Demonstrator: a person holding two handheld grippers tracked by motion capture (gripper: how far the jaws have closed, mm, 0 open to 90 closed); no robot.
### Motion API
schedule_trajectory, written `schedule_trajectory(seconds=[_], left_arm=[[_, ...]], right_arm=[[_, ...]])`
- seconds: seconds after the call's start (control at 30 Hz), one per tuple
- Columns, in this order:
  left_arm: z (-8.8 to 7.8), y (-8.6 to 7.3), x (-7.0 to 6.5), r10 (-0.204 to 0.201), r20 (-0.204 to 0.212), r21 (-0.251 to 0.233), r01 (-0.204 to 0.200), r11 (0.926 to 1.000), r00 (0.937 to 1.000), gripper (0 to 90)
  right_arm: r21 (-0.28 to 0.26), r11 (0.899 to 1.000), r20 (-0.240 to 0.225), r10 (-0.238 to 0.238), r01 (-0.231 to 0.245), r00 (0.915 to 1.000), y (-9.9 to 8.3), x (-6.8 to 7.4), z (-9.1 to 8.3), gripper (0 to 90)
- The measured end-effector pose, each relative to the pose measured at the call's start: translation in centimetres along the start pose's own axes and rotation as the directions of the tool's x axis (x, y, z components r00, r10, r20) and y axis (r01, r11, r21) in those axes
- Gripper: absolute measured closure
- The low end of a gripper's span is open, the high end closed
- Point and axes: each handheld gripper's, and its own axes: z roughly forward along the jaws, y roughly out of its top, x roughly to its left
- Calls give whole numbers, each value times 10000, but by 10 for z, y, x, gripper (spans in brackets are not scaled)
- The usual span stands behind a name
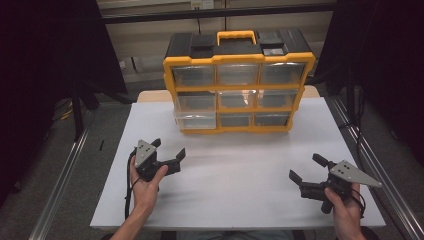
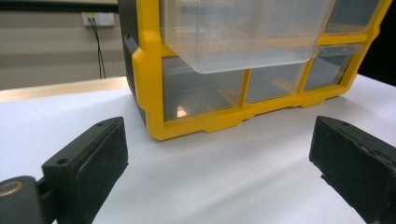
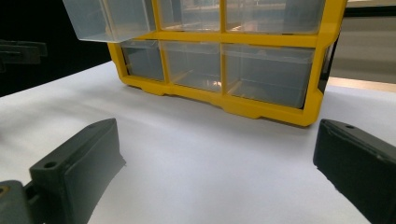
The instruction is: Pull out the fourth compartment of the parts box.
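A yellow-and-black drawer organizer (image 1: 239, 82) stands upright at the far middle of the white table (image 1: 240, 175), its nine clear drawers facing the person. The bottom-left drawer (image 1: 195, 120) sits pulled partly out of its frame (in the left gripper view it juts forward over the row beneath). The left gripper (image 1: 170, 149) rests low over the table near the organizer's left front, jaws spread wide, holding nothing. The right gripper (image 1: 306, 168), well apart at the table's right, is likewise spread and empty.
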Motion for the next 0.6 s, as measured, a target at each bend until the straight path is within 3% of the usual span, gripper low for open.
schedule_trajectory(seconds=[0.1, 0.17, 0.3, 0.37, 0.5, 0.6], left_arm=[[-12, -3, 1, -249, -160, -330, 244, 9992, 9996, 52], [-20, -5, 2, 35, -295, -170, -40, 9998, 9996, 54], [-34, -7, 4, 182, -127, -232, -185, 9996, 9998, 54], [-38, -8, 5, -314, 86, -476, 318, 9984, 9995, 47], [-51, -13, 10, -28, 42, -253, 29, 9997, 10000, 40], [-57, -15, 8, -94, 129, -270, 98, 9996, 9999, 39]], right_arm=[[38, 10000, 15, -54, 54, 10000, 0, 0, -1, 7], [17, 10000, 3, -53, 53, 10000, 0, 0, -1, 8], [-19, 10000, 73, -31, 31, 10000, 0, 0, -1, 7], [-14, 10000, 89, -52, 52, 9999, 0, 0, -1, 7], [-22, 10000, 90, 3, -3, 10000, 0, 0, -2, 12], [18, 10000, 99, -25, 25, 9999, 0, -1, -2, 12]])
